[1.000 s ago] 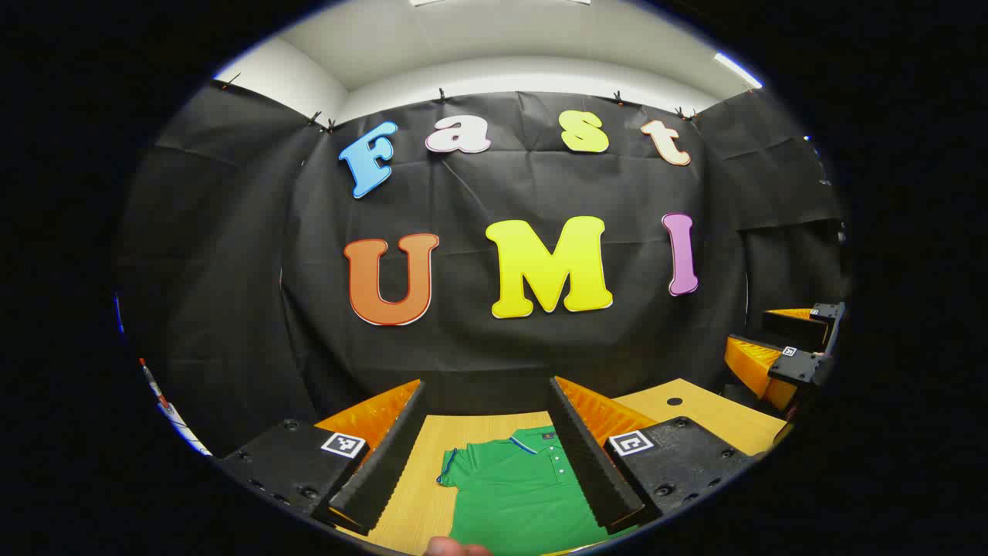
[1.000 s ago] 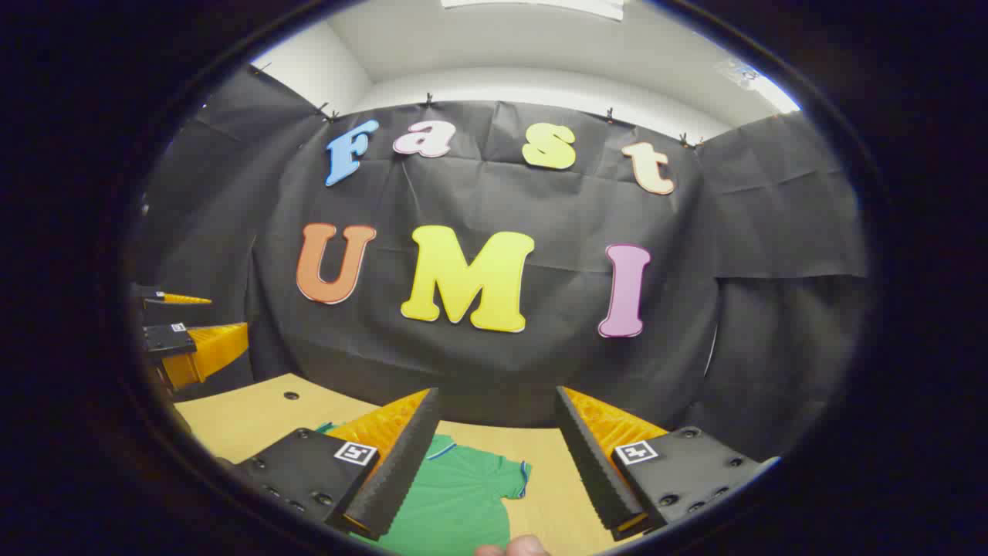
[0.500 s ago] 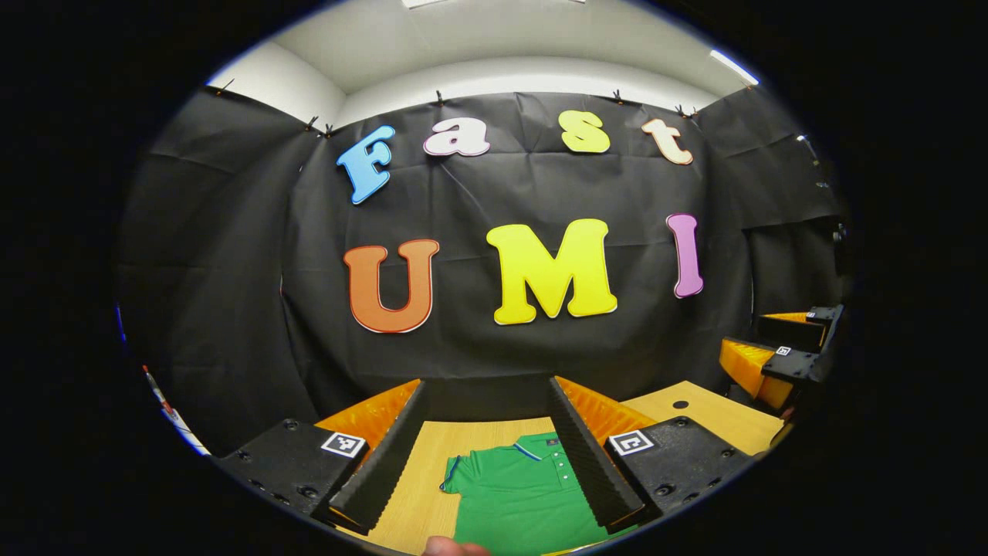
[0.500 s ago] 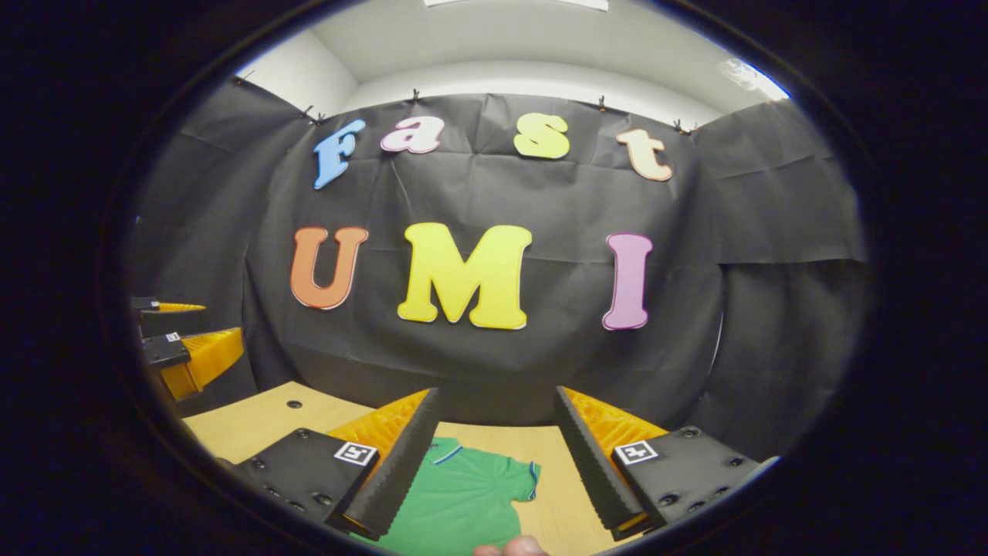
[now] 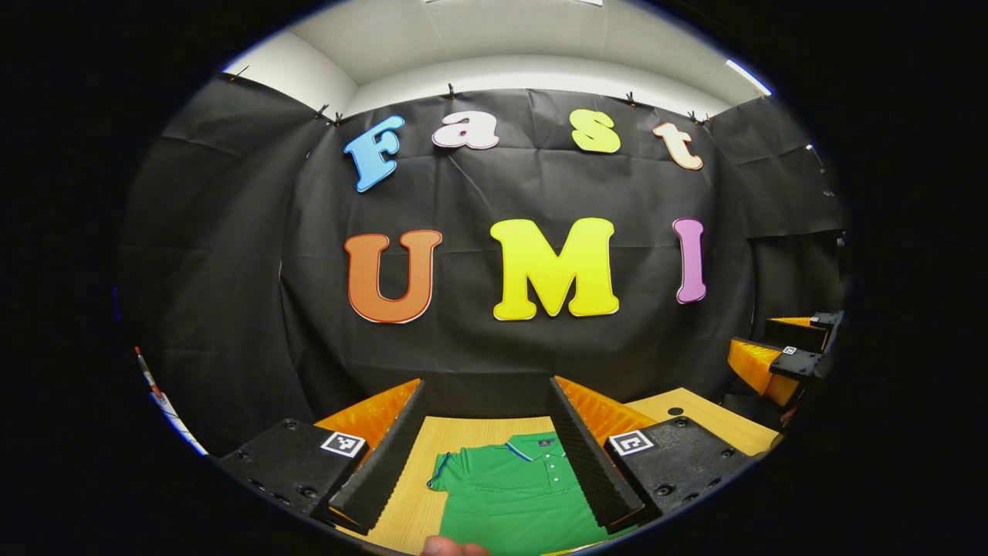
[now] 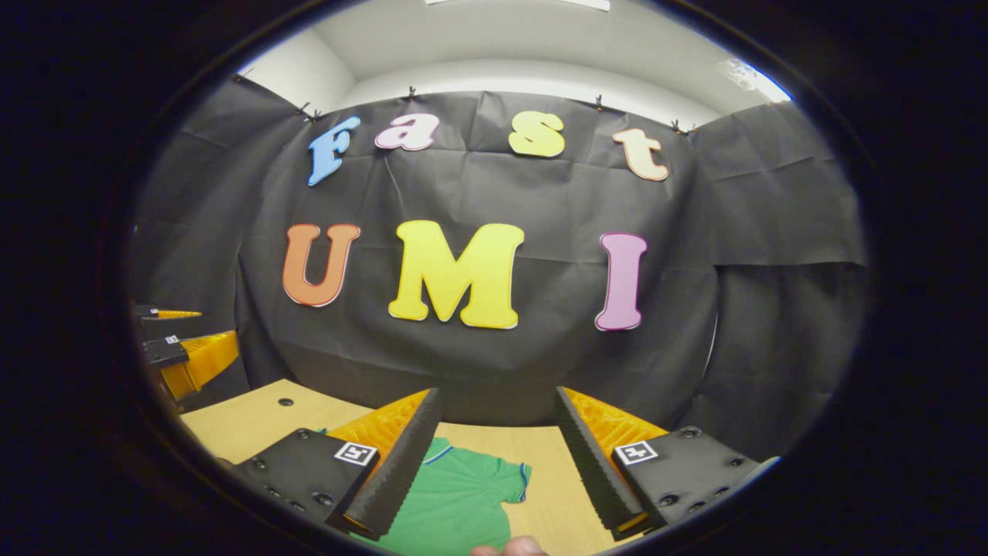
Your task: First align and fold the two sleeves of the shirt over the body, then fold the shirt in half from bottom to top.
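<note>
Left gripper view is looking over a wooden table [image 5: 463,432] toward the booth's black cloth wall [image 5: 231,309]. At the left, a thin red and white stick [image 5: 158,390] is leaning by the cloth. The left gripper [image 5: 488,444] is hovering above the table with its two fingers wide apart and gripping nothing. Between them the green shirt [image 5: 509,494] is lying flat, its collar [image 5: 532,446] pointing to the far edge and one sleeve [image 5: 448,472] spread out to the side. The right finger is covering part of the shirt. A small round hole [image 5: 675,411] is showing near the far right corner, and the right gripper [image 5: 772,359] is hanging beyond it.

In the right gripper view, the left gripper [image 6: 181,347] is hanging over the left edge. The right gripper [image 6: 494,452] is also standing open above the shirt [image 6: 455,502], whose other sleeve [image 6: 505,483] is lying spread. A fingertip [image 6: 509,547] is showing at the bottom.
</note>
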Motion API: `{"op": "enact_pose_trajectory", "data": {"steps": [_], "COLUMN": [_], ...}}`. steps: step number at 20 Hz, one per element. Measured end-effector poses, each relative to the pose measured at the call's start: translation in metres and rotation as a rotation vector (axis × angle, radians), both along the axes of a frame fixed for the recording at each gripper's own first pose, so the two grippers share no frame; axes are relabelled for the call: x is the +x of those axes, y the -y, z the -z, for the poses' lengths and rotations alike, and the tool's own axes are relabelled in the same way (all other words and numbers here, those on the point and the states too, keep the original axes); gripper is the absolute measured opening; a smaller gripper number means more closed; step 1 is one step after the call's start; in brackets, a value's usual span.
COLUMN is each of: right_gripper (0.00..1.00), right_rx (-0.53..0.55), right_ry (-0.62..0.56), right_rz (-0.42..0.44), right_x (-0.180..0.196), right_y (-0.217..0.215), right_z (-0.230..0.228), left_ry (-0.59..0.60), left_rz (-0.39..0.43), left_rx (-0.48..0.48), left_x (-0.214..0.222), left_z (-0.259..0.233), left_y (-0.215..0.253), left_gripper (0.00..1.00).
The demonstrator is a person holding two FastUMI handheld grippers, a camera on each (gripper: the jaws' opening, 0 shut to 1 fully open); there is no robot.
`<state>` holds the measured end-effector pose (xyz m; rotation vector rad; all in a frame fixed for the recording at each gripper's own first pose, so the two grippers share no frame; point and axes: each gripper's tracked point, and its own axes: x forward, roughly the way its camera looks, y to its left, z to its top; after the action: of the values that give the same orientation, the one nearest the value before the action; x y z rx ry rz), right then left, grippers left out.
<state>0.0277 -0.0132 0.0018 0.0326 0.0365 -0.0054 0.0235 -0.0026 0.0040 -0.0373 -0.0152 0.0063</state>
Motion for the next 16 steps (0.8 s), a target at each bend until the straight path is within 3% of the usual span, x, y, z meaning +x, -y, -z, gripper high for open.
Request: {"op": "enact_pose_trajectory", "data": {"steps": [11,16], "right_gripper": [0.95,0.95], "right_rx": [-0.009,0.005], "right_ry": [-0.134,-0.306], "right_rz": [-0.068,-0.057], "right_x": [0.004,0.032], "right_y": [0.009,0.036], "right_z": [0.046,0.103], "left_ry": [-0.075,-0.106], "left_rz": [0.045,-0.003], "left_rx": [0.000,-0.010], "left_x": [-0.003,-0.005], "left_z": [0.027,0.034], "left_y": [0.010,0.001], "left_gripper": [0.99,0.98]}}
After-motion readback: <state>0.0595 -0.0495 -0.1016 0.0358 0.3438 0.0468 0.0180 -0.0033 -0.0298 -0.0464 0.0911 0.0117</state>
